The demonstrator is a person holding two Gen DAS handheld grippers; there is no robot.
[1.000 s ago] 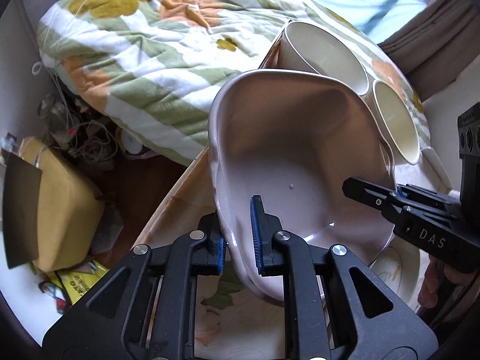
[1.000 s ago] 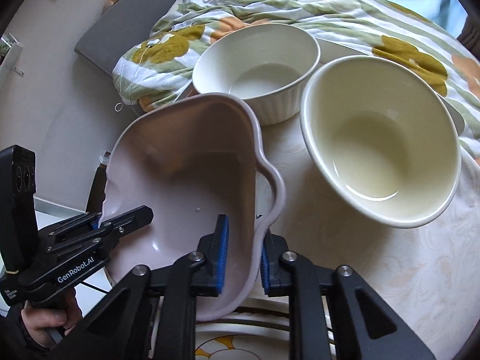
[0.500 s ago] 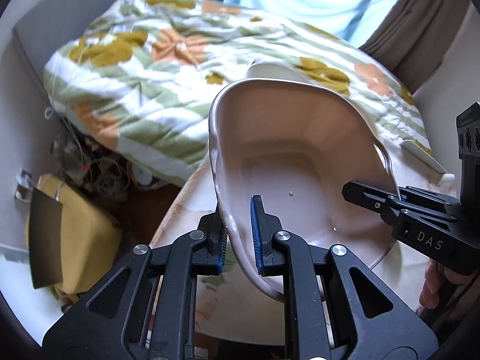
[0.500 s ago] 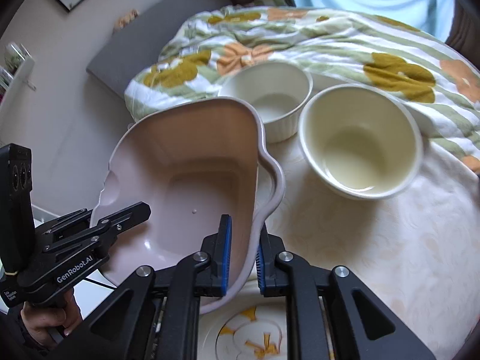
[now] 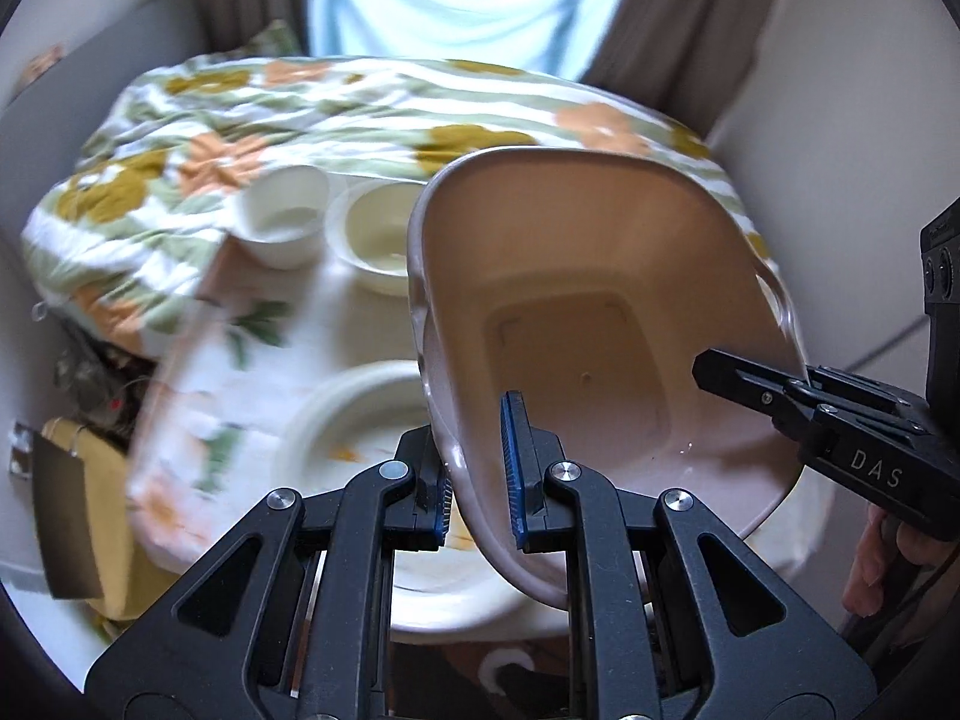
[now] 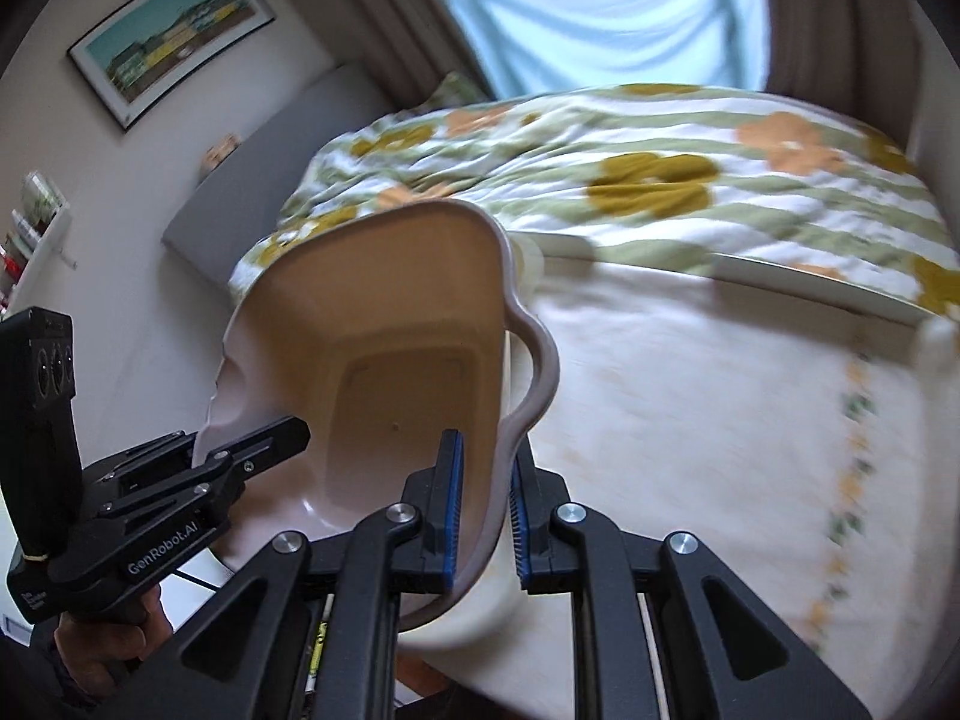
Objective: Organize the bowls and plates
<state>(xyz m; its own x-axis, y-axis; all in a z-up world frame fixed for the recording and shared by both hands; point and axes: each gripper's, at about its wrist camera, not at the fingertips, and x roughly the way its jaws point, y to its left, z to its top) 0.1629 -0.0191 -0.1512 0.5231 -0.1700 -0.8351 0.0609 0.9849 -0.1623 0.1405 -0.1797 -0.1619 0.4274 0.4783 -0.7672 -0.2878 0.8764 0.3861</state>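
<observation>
Left wrist view, left gripper (image 5: 480, 468) clamped on glossy pink handled dish (image 5: 594, 324) rim, above table (image 5: 252, 324), two cream bowls (image 5: 336, 228) far left, "DAS" on right gripper (image 5: 798, 396), right wrist view, right gripper (image 6: 485, 510) pinching dish (image 6: 390, 348) wall, "GenRobot.AI" on left gripper (image 6: 240, 450).

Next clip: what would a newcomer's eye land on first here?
The pink dish, held tilted in mid-air and filling the middle of both views, with the left gripper and right gripper each clamped on its rim from opposite sides. Behind it on the table sit two white bowls and a plate beneath.
</observation>
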